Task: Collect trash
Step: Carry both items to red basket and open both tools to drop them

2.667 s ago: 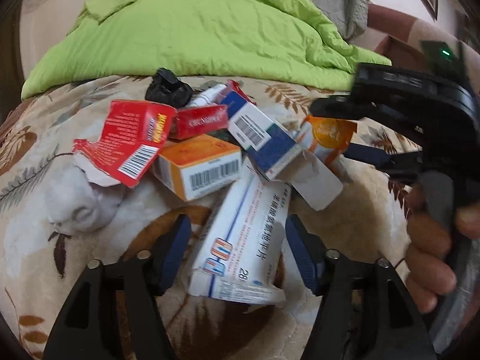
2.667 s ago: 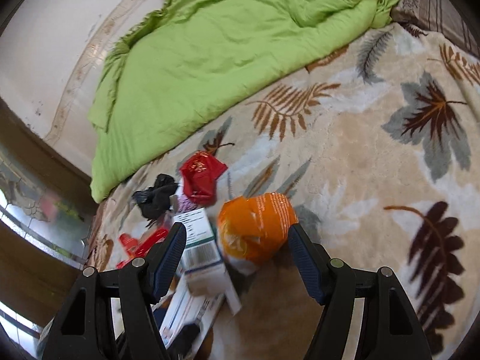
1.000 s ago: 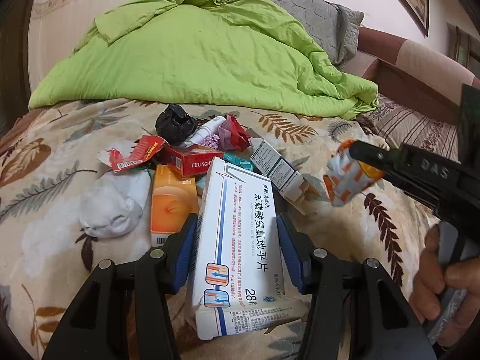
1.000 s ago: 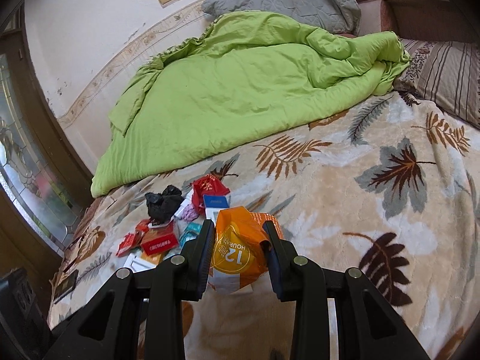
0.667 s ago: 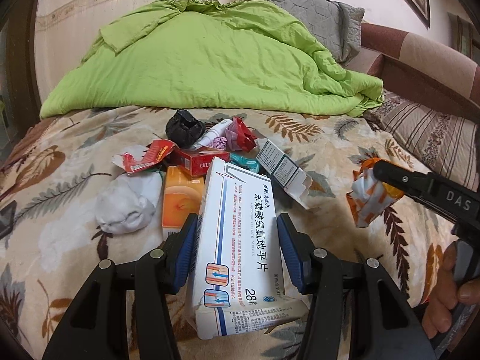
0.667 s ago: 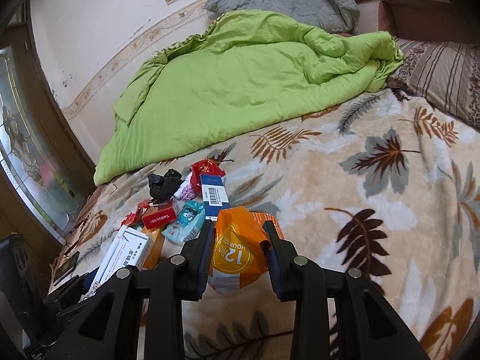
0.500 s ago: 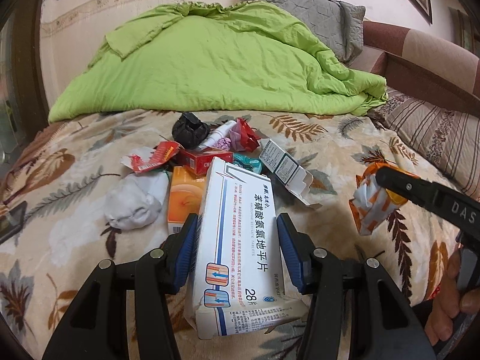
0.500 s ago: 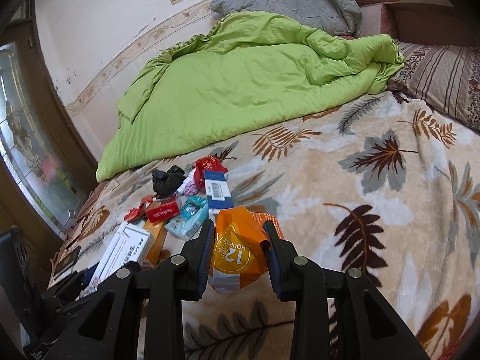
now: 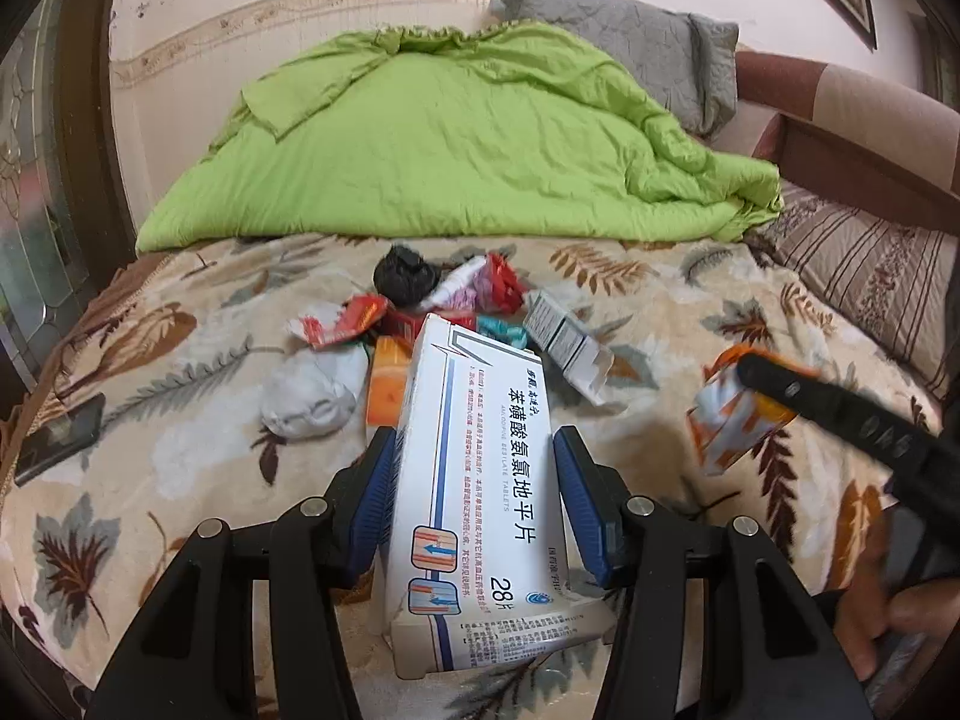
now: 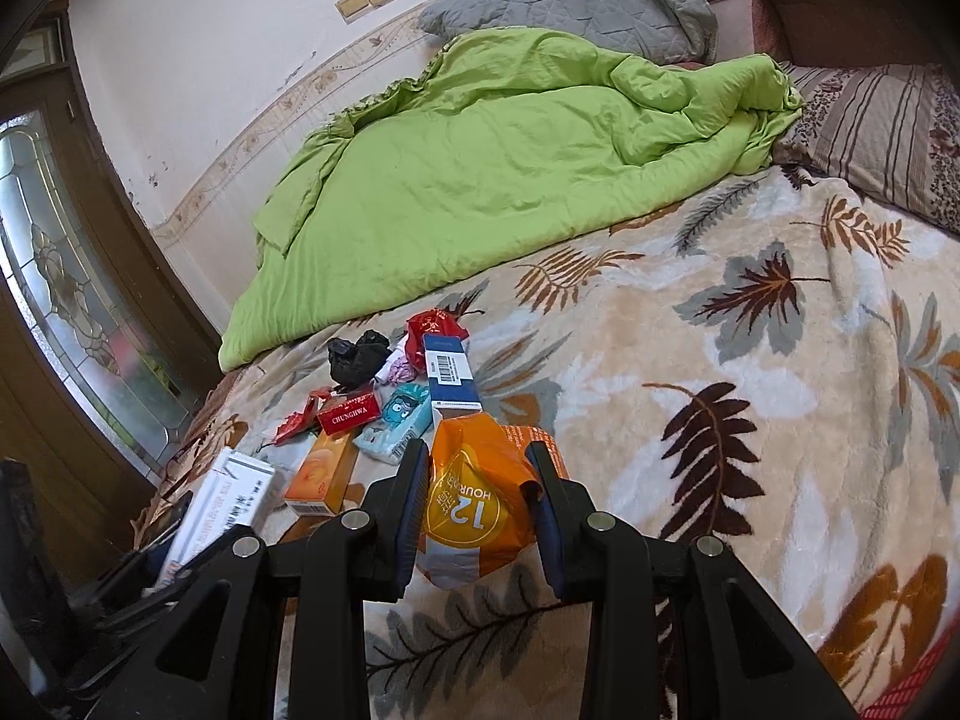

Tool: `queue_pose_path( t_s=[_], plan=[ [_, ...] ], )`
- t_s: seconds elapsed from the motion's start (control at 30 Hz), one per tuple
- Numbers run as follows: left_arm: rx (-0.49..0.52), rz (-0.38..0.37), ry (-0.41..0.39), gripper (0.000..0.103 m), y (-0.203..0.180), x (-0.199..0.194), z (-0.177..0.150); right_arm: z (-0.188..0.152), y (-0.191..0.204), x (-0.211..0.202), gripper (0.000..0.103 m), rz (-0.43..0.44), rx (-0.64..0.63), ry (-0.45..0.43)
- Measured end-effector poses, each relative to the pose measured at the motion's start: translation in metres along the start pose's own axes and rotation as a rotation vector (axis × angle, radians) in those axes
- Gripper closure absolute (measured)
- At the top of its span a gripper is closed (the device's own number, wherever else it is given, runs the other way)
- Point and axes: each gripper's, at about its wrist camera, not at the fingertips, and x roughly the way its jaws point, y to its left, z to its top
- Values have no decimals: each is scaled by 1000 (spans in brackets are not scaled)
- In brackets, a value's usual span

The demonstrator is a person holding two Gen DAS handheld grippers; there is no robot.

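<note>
My left gripper (image 9: 474, 495) is shut on a long white and blue medicine box (image 9: 480, 480), held above the leaf-patterned blanket (image 9: 180, 372). My right gripper (image 10: 480, 501) is shut on a crumpled orange packet (image 10: 480, 510); the same packet (image 9: 729, 420) shows at the right of the left wrist view, also off the bed. A heap of trash stays on the blanket: an orange box (image 10: 321, 474), a red carton (image 10: 349, 413), a blue and white box (image 10: 450, 372), a teal wrapper (image 10: 399, 426), a black bag (image 9: 405, 282) and a white wad (image 9: 312, 396).
A green quilt (image 9: 444, 144) and a grey pillow (image 9: 630, 54) fill the head of the bed, with a striped pillow (image 10: 882, 132) to the right. A dark phone (image 9: 57, 447) lies at the left edge of the blanket. A glazed door (image 10: 66, 294) stands on the left.
Both grippers closed on their items, lifted them and drew back from the heap, which now looks smaller and farther. The orange packet has drifted right and lower in the left wrist view.
</note>
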Motion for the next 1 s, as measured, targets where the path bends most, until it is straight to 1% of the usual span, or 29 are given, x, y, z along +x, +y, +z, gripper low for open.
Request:
queue_pose_path(
  t_s=[0.1,0.2,0.33,0.53,0.6,0.7,0.77,0.83,1.0],
  plan=[
    [3,1,-25,51,-2,-8,1,0,2,0,68,2,-14,1],
    [-16,-28,-7,51,-3,-6,0,0,2,1,68,3,-20,6],
    [3,-42,-9,51,-7,0,-3,0,3,3,68,-11,-25,14],
    [-37,-85,14,51,4,2,-8,-3,5,-3,68,-23,-21,27],
    [-42,-94,13,51,7,1,-10,-3,6,-8,68,-17,-12,32],
    [-52,-111,20,51,10,2,-12,-4,7,-18,68,23,27,38],
    [-57,-115,23,51,11,3,-13,-4,13,-21,68,28,18,37],
    [-55,-117,28,51,12,6,-13,-6,19,-19,68,36,-5,37],
    [-72,-126,45,51,16,14,-13,-6,25,-4,68,58,-19,72]
  ],
)
